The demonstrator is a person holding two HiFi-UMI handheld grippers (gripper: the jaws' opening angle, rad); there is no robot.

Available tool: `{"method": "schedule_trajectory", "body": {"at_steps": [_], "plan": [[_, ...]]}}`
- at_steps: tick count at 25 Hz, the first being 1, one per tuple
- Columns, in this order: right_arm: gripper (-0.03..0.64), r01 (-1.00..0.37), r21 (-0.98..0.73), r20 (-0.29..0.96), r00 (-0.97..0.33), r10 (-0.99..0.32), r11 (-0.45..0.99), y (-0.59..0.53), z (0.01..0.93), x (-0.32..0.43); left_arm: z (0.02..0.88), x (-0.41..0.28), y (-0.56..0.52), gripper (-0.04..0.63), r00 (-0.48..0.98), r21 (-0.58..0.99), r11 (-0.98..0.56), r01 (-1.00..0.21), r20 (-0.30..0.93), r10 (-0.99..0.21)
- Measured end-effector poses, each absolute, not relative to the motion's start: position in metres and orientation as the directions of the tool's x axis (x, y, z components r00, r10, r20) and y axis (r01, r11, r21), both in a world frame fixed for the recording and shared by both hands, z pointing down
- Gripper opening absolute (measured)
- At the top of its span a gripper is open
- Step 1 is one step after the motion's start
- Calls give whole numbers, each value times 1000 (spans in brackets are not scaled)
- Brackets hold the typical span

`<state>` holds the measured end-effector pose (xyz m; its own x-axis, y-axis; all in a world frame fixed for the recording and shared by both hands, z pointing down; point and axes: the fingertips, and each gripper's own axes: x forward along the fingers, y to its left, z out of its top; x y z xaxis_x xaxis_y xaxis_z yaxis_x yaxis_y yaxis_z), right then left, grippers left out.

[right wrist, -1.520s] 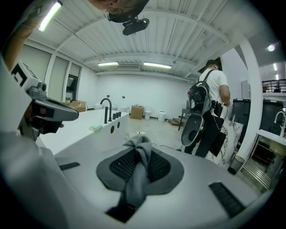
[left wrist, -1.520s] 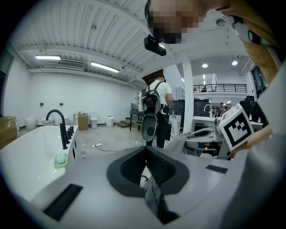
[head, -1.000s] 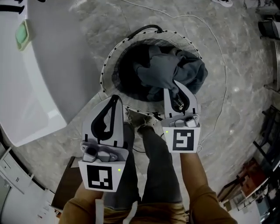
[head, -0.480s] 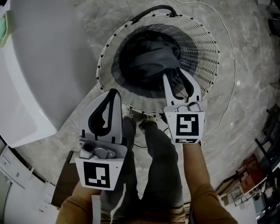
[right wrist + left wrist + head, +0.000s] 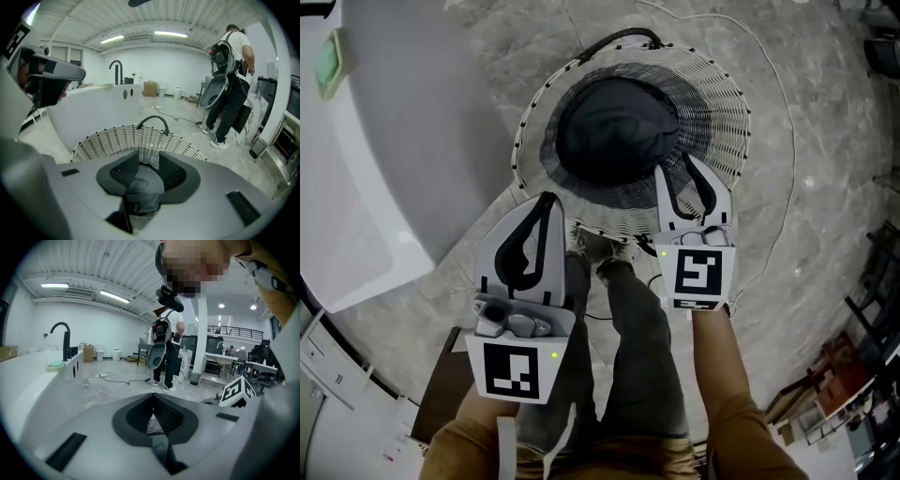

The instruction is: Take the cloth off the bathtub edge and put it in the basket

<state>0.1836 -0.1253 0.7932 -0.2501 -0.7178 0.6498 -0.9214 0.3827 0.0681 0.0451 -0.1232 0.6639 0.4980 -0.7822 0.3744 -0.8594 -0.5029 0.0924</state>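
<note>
At the left we see the white bathtub [image 5: 337,206], with a small green block [image 5: 328,64] on its edge. Our left gripper [image 5: 547,201] hangs over the marble floor [image 5: 825,187] just beside the basket, its jaws pressed together on nothing. The white wicker basket [image 5: 727,103] stands next on the floor. The dark grey cloth [image 5: 619,131] lies bundled inside it, filling the bottom. Our right gripper [image 5: 678,169] hovers over the basket's near rim, jaws spread and clear of the cloth below them.
</note>
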Motion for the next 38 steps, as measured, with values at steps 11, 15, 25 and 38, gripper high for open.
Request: {"method": "schedule_trajectory", "body": {"at_steps": [11,15,25,38], "plan": [[6,-928,114,595,-221,-773,354,-119,688,205,580,60,-103,6,511,85,-515,-853,344,-788],[5,-937,111,565,-215,-796,331,-117,641,212,542,62,-94,6,515,88,-517,-852,323,-794],[5,-965,107,483,-160,-861,239,-107,506,242,452,61,-74,6,528,67,-534,-843,294,-797],[5,-972,59,329,-196,-924,227,-98,368,237,363,74,-77,6,541,3,-554,-833,220,-812]]}}
